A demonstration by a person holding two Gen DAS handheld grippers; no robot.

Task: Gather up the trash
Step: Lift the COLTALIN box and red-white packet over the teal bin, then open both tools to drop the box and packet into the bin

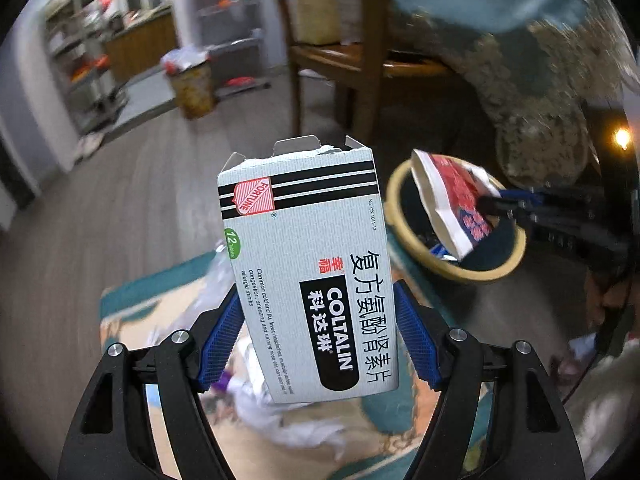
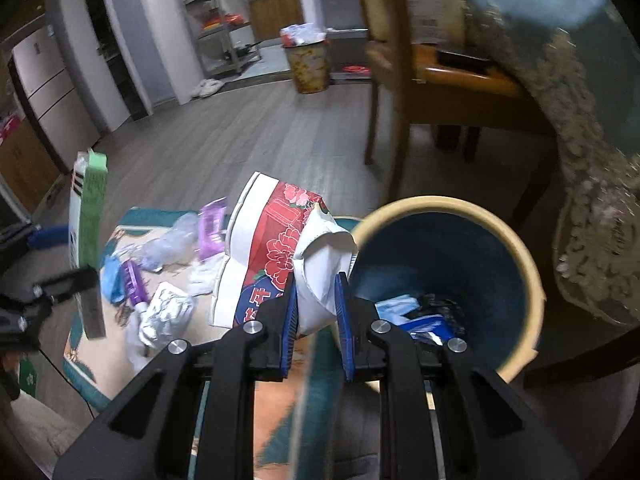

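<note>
My left gripper (image 1: 316, 316) is shut on a white Coltalin medicine box (image 1: 308, 260) with a torn top, held upright above the rug; the same box (image 2: 86, 216) shows edge-on at the left of the right wrist view. My right gripper (image 2: 316, 304) is shut on a crumpled red, white and blue paper bag (image 2: 276, 252), just left of the blue bin's cream rim (image 2: 520, 248). In the left wrist view that bag (image 1: 452, 200) hangs over the bin (image 1: 396, 188), pinched by the right gripper (image 1: 486, 204). The bin holds some blue and black trash (image 2: 416, 312).
Loose trash lies on the patterned rug (image 2: 92, 376): purple wrappers (image 2: 210, 228), a foil wad (image 2: 164, 316), clear plastic (image 2: 168, 244). A wooden chair (image 2: 400, 92) and a cloth-draped table (image 2: 580, 152) stand behind the bin. A second full bin (image 2: 308, 64) stands far back.
</note>
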